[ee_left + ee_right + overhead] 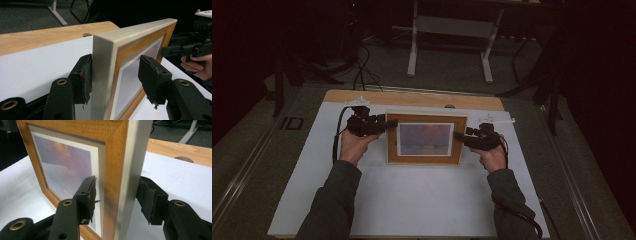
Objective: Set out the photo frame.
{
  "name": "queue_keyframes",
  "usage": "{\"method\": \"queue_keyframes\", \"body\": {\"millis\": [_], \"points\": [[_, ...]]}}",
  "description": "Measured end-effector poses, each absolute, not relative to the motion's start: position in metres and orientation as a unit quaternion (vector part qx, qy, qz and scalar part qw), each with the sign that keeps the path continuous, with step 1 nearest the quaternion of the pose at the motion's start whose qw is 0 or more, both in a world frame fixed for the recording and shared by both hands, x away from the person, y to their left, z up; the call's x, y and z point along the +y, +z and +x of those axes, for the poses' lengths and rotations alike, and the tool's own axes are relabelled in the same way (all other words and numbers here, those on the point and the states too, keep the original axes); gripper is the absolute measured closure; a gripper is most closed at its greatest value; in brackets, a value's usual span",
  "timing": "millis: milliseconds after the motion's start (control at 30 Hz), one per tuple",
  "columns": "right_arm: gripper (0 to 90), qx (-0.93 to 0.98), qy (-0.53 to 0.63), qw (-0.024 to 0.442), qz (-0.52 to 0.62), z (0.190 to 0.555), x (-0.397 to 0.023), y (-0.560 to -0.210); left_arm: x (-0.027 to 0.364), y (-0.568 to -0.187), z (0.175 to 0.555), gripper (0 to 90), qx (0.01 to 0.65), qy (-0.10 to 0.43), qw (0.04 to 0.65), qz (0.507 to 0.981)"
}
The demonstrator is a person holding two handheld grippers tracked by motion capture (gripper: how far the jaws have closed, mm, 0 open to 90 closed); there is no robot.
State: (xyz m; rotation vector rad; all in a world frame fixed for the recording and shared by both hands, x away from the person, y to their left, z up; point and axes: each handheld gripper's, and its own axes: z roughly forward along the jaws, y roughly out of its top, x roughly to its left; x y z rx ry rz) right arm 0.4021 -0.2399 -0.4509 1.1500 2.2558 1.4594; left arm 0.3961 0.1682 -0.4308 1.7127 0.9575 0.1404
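A wooden picture frame (426, 157) with a purple-blue sky print stands upright on the white sheet (412, 200). My left gripper (391, 123) straddles the frame's left side. In the left gripper view the frame's pale edge (105, 62) is between the jaws of this gripper (116, 77). One pad (83, 75) lies against the back and the other stands clear of the front. My right gripper (458, 135) straddles the right side. In the right gripper view the frame (117, 157) sits between that gripper's (117, 197) spread jaws, with gaps to both pads.
A bare wooden strip (412, 97) of the table runs along the far edge, with a round hole (449, 106) in it. Beyond it on the dark floor are white desk legs (449, 40) and cables (362, 70). A person's forearms enter from the bottom.
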Motion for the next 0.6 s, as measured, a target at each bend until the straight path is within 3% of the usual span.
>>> {"method": "queue_keyframes", "body": {"millis": [400,600], "points": [[47.0,0.762,0.502,0.108,0.394,0.386,-0.258,-0.457,0.192,-0.439,0.367,44.8,0.404,0.07,0.579,0.705],[46.6,0.756,0.509,0.1,0.398,0.377,-0.265,-0.467,0.208,-0.452,0.351,44.8,0.432,0.09,0.559,0.703]]}}
